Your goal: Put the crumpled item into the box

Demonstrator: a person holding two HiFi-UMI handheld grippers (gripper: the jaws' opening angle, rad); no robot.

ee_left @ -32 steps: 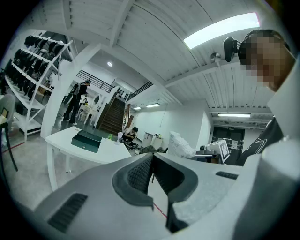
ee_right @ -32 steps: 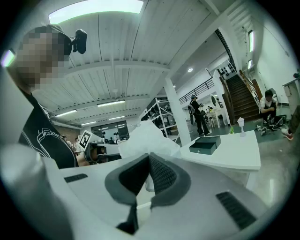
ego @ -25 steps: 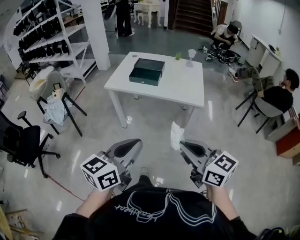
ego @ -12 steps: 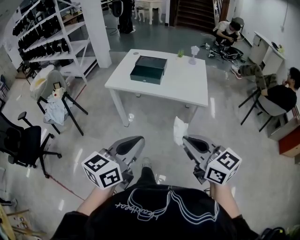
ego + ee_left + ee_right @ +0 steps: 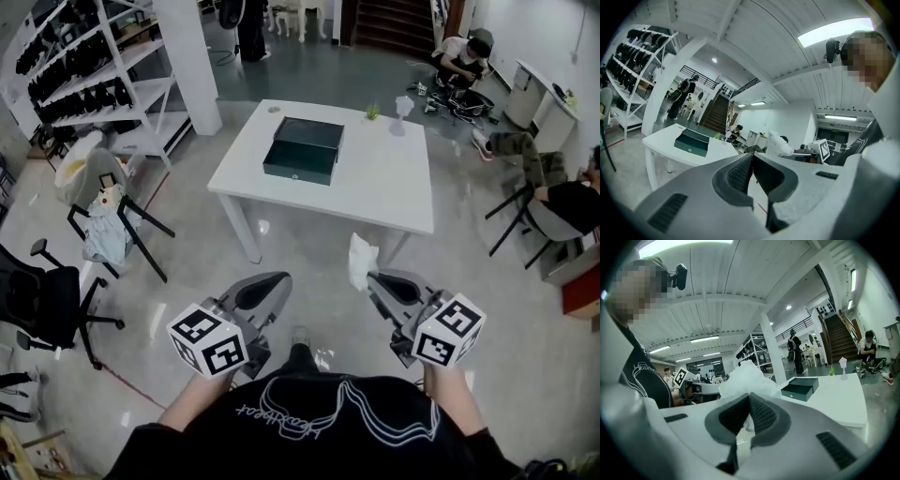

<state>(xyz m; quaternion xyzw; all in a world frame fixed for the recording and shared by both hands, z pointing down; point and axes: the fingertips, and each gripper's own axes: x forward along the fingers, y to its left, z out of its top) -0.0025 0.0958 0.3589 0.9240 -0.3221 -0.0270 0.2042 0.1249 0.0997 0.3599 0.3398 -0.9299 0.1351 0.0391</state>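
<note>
My right gripper (image 5: 373, 278) (image 5: 749, 399) is shut on a crumpled white tissue (image 5: 359, 262) (image 5: 746, 378), which sticks up past its jaw tips. My left gripper (image 5: 277, 283) (image 5: 751, 161) is shut with nothing between its jaws. Both are held low in front of me, over the floor and well short of the table. A dark green box (image 5: 303, 148) (image 5: 692, 141) (image 5: 799, 389) with its lid leaning behind it lies on the white table (image 5: 375, 187) (image 5: 661, 145) (image 5: 841, 397) ahead.
A small plant (image 5: 373, 112) and a glass (image 5: 403, 105) stand at the table's far edge. White shelving (image 5: 103, 84) and a pillar (image 5: 186, 56) rise at the left, with chairs (image 5: 103, 211) near them. People (image 5: 562, 202) sit at the right.
I have come closer to the table, which now looks larger in the head view. Both grippers keep their places in front of me, the right one still shut on the tissue.
</note>
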